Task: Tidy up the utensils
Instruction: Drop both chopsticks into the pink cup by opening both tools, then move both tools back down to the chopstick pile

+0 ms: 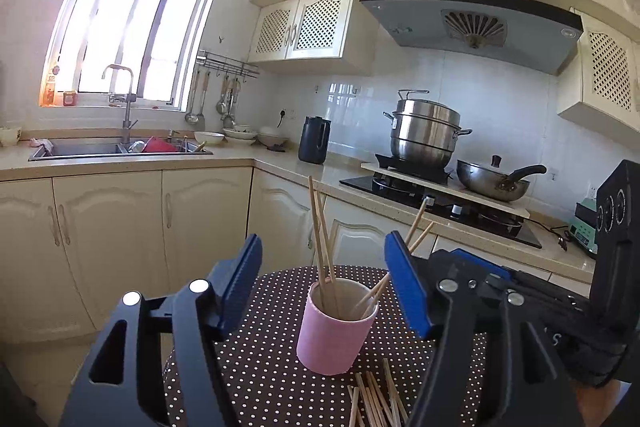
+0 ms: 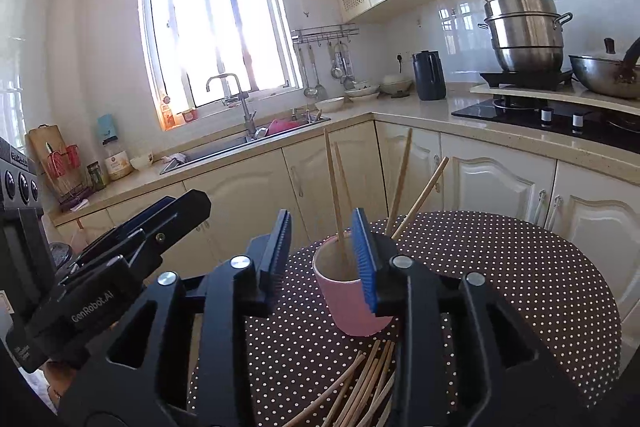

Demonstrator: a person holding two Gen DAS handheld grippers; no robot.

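On the dotted table (image 2: 520,267) we are hovering both claws, left gripper (image 1: 324,291) and right gripper (image 2: 320,259), empty and parted; loose chopsticks (image 2: 360,387) are looking light, stiff, slippery, best pinched mid-shaft, near the pink cup (image 1: 336,327).

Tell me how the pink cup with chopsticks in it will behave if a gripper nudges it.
The pink cup is tall and narrow-based, so a high nudge may tip it. The chopsticks lean on its rim, probably raising that risk. It looks like smooth ceramic, likely rigid and breakable.

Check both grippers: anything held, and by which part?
Nothing is held. The left gripper and the right gripper are both open and empty; the chopsticks stand loose in the pink cup.
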